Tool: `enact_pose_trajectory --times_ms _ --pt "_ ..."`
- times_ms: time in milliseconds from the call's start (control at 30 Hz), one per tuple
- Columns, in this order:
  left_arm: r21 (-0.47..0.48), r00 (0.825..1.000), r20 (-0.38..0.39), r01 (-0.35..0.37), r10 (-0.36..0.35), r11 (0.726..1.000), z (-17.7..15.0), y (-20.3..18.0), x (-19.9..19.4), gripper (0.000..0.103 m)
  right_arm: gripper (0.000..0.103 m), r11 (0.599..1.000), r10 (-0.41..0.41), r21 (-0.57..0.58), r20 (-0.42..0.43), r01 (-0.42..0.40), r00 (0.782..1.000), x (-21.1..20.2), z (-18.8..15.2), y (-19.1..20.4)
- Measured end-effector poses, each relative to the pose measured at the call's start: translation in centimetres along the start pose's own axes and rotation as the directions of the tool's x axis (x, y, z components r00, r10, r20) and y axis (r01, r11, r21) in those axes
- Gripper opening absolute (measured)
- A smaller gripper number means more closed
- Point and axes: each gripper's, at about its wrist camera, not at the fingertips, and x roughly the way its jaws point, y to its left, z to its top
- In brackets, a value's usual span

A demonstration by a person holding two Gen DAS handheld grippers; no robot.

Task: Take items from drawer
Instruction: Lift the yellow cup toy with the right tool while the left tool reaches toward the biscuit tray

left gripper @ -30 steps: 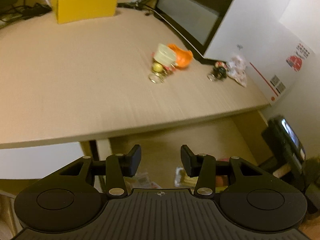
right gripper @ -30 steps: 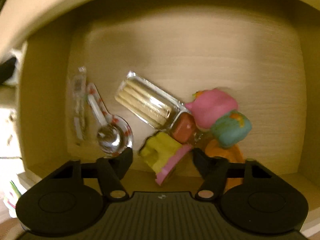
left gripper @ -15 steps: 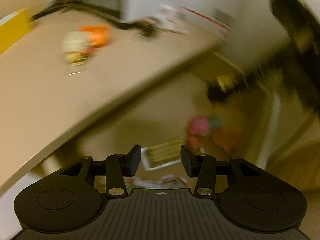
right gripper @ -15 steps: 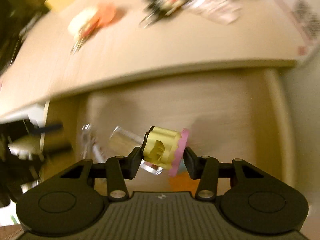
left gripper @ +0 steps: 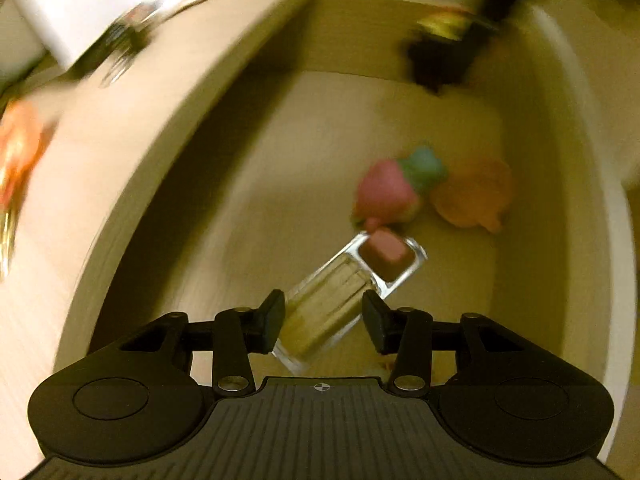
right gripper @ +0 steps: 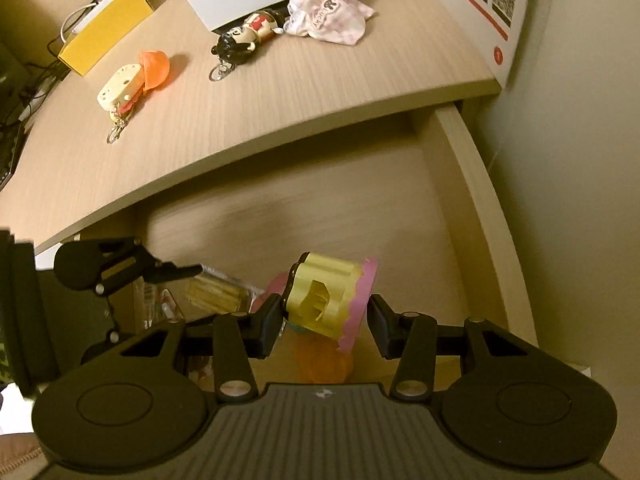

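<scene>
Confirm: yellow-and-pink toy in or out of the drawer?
Out. The right gripper holds the yellow-and-pink toy between its pads, lifted above the open drawer; the biscuit pack lies on the drawer floor.

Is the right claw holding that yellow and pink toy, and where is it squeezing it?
Yes. The right gripper holds the yellow and pink toy, lifted above the drawer, one pad on its dark end, the other by its pink frilly edge.
</scene>
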Motion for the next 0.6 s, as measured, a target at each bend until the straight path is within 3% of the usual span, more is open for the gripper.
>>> enact_pose_trajectory --times_ms 67,133,300,467,600 --pt "-0.134 1.0 0.022 0.004 -0.002 0.991 -0.1 1.2 0.2 0.045 0.046 1.0 -0.005 0.006 0.007 0.005 1.0 0.2 0.0 0.0" --pt "-0.159 0.999 0.036 0.033 -0.028 0.987 0.0 1.6 0.2 0.046 0.046 1.0 -0.006 0.011 0.012 0.006 1.0 0.7 0.2 0.2" --pt "-0.023 0.998 0.033 0.058 -0.057 0.998 0.5 0.5 -0.1 0.045 0.046 1.0 -0.006 -0.016 0.01 0.006 1.0 1.2 0.3 0.6" --pt "0.113 0.999 0.031 0.012 -0.016 0.994 0.8 -0.6 0.2 0.044 0.046 0.999 -0.004 -0.046 0.015 0.005 1.0 1.4 0.4 1.0" --pt "0.143 0.999 0.024 0.018 -0.022 0.99 0.8 -0.8 0.6 0.045 0.046 0.999 -0.006 -0.05 0.012 0.006 1.0 1.5 0.3 1.0"
